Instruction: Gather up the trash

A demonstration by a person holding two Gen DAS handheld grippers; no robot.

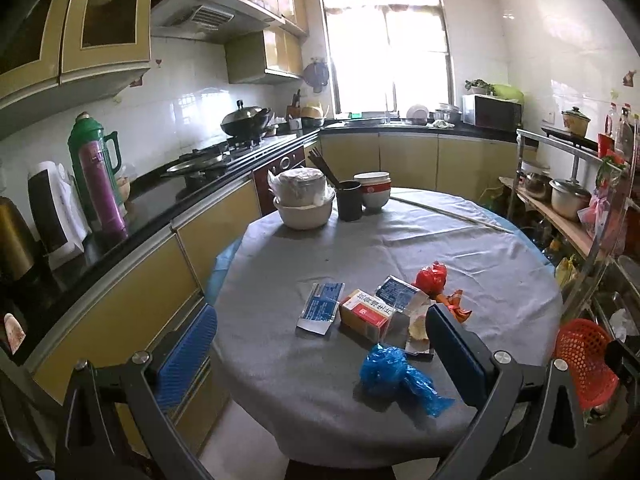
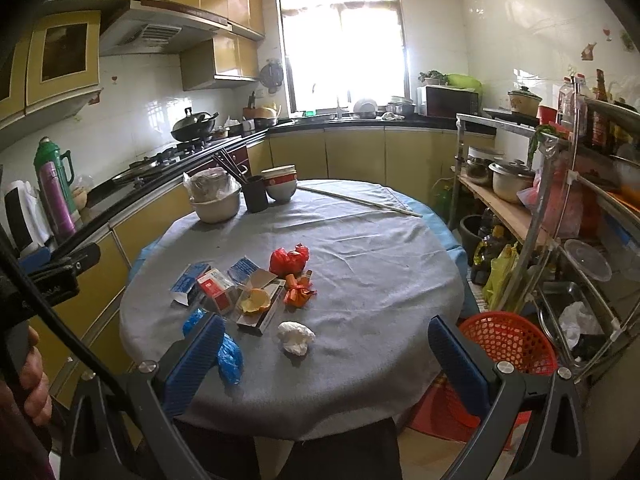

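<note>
Trash lies on a round table covered by a grey cloth (image 1: 400, 240) (image 2: 360, 248): a crumpled blue plastic bag (image 1: 396, 376) (image 2: 230, 354), a red and yellow carton (image 1: 366, 314) (image 2: 214, 286), blue and white packets (image 1: 320, 308) (image 2: 188, 280), a red plastic bag (image 1: 430, 278) (image 2: 288, 260), an orange wrapper (image 1: 454, 304) (image 2: 298, 292), an orange peel (image 2: 254, 300) and a white crumpled tissue (image 2: 296, 338). A red mesh basket (image 2: 506, 346) (image 1: 586, 360) stands at the table's right edge. My left gripper (image 1: 320, 356) and right gripper (image 2: 326, 364) are open and empty, above the table's near edge.
Stacked bowls (image 1: 304, 200) (image 2: 216, 200), a dark cup with chopsticks (image 1: 348, 200) and red-rimmed bowls (image 1: 374, 190) stand at the table's far side. A black kitchen counter (image 1: 140, 208) runs along the left. A metal rack with pots (image 2: 540, 208) stands at the right.
</note>
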